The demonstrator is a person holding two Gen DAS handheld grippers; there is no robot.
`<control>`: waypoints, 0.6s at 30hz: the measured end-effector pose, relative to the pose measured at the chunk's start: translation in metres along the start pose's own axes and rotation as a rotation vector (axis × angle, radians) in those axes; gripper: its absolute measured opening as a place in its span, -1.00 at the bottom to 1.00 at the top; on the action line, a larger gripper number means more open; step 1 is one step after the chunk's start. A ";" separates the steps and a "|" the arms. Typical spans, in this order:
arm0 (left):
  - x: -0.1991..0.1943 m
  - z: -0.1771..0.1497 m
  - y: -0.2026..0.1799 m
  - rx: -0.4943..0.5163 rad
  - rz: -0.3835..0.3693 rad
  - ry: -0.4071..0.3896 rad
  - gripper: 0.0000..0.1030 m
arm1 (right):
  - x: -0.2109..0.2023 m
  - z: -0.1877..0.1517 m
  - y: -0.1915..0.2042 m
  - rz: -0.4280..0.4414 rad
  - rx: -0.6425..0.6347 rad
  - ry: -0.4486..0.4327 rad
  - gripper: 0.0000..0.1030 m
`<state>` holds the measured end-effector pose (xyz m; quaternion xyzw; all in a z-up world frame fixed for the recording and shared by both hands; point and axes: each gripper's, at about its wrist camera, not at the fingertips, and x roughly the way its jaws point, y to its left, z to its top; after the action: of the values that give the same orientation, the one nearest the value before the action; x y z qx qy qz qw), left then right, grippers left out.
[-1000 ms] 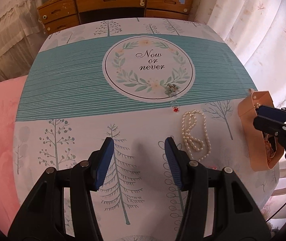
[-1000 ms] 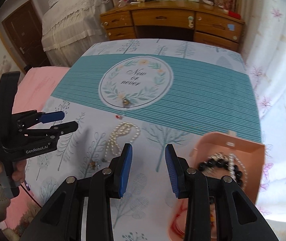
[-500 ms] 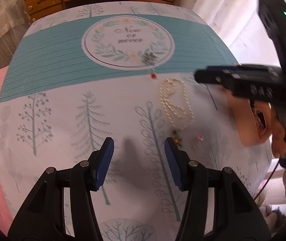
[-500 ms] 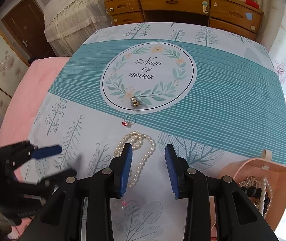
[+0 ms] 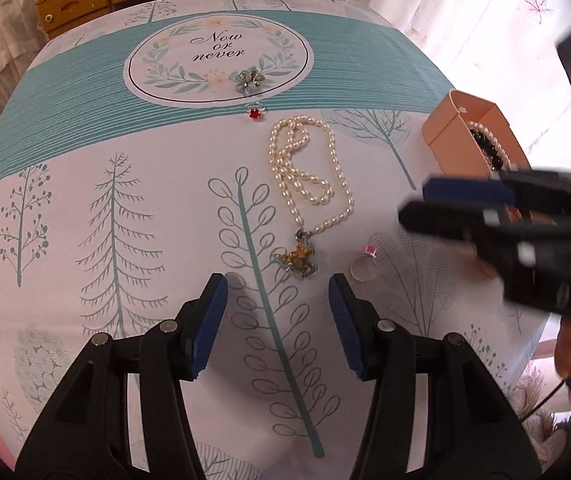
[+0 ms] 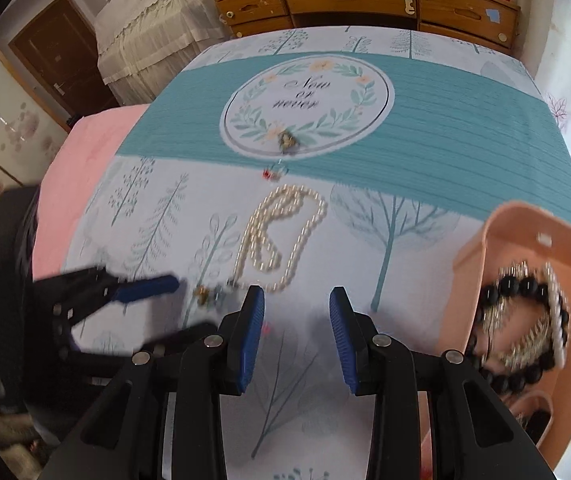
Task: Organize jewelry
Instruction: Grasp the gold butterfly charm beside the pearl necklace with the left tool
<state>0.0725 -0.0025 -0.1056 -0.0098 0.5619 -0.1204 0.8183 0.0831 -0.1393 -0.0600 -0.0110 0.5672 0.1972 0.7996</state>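
Pendant (image 5: 297, 258) now sits just ahead of your left gripper (image 5: 278, 308), jaws wide and empty, since you swung in toward the pearl necklace (image 5: 309, 172). Your right gripper (image 6: 296, 320), also wide, hovers nearer the pink box (image 6: 485, 240); blur hides detail.

We see a cream-white pearl necklace (image 5: 309, 172), a gold and teal pendant (image 5: 299, 259), a red-stoned ring (image 5: 254, 113), a peach-pink box (image 5: 451, 140), and a teal-striped, tree-printed white cloth (image 5: 85, 120) over the worktop
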 end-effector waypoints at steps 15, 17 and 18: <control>0.003 0.011 0.015 -0.097 0.041 -0.062 -0.81 | 0.003 -0.011 0.007 0.016 -0.016 0.002 -0.34; 0.002 0.016 0.027 -0.121 0.054 -0.066 -0.81 | 0.006 0.002 0.008 0.023 -0.026 -0.005 -0.34; 0.001 0.019 0.034 -0.137 0.057 -0.070 -0.81 | 0.008 0.011 0.009 0.021 -0.032 -0.013 -0.34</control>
<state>0.0974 0.0284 -0.1050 -0.0540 0.5400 -0.0579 0.8380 0.0918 -0.1262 -0.0612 -0.0167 0.5587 0.2148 0.8009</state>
